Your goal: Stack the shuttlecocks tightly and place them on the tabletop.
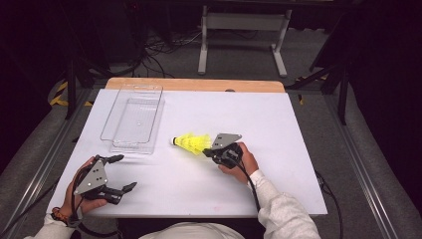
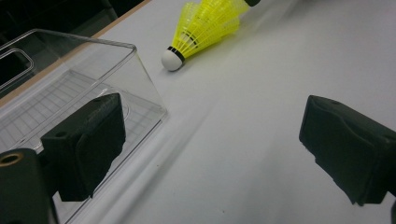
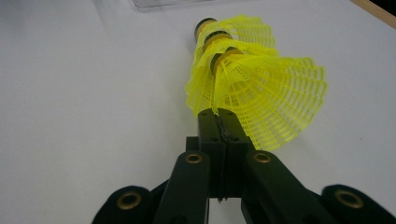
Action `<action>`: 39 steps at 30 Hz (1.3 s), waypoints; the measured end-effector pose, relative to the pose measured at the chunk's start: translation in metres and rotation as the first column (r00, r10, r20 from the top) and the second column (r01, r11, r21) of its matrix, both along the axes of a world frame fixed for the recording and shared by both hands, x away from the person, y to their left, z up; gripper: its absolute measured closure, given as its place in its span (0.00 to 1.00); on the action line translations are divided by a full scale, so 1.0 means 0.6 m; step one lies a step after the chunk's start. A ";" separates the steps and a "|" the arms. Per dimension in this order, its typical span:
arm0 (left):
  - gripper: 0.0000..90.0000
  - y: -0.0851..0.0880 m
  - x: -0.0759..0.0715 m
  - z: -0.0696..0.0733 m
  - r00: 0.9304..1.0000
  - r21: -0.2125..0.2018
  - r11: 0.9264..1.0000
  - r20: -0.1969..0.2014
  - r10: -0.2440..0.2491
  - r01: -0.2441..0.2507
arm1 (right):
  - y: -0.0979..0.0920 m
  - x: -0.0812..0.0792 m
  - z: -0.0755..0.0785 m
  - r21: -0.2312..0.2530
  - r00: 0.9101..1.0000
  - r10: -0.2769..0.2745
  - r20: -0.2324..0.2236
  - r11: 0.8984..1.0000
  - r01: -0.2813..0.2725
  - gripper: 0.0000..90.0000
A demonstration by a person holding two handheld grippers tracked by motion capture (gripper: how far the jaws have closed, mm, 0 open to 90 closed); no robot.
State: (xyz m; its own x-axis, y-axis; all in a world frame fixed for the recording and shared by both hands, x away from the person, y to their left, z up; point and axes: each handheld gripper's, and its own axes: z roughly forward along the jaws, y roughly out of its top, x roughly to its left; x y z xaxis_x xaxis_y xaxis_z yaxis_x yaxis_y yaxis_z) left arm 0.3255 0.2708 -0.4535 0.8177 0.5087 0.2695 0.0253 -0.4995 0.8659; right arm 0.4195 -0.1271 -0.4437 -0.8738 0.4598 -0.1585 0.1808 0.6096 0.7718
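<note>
- Near the middle of the worktop [image 1: 278, 114], the right claw [image 1: 213, 151] is clamped on the skirt rim of the nested yellow shuttlecocks [image 1: 191, 142]; its jaws meet almost flush, with only thin mesh pinched between them.
- Risk: the stack lies on its side, held by one edge. A lift may crush or tear the mesh, or let the stack slip out.
- Risk: the nested shuttlecocks may separate when tilted, cork ends leading.
- Left claw [image 1: 122, 173] stands wide and empty beside the clear plastic tray [image 1: 113, 122]; a careless sweep could knock the tray.
</note>
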 end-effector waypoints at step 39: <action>0.09 0.002 0.000 0.001 1.000 -0.008 1.000 0.002 0.003 -0.003 | -0.025 -0.029 0.017 0.084 0.990 -0.074 0.118 0.994 0.064 0.54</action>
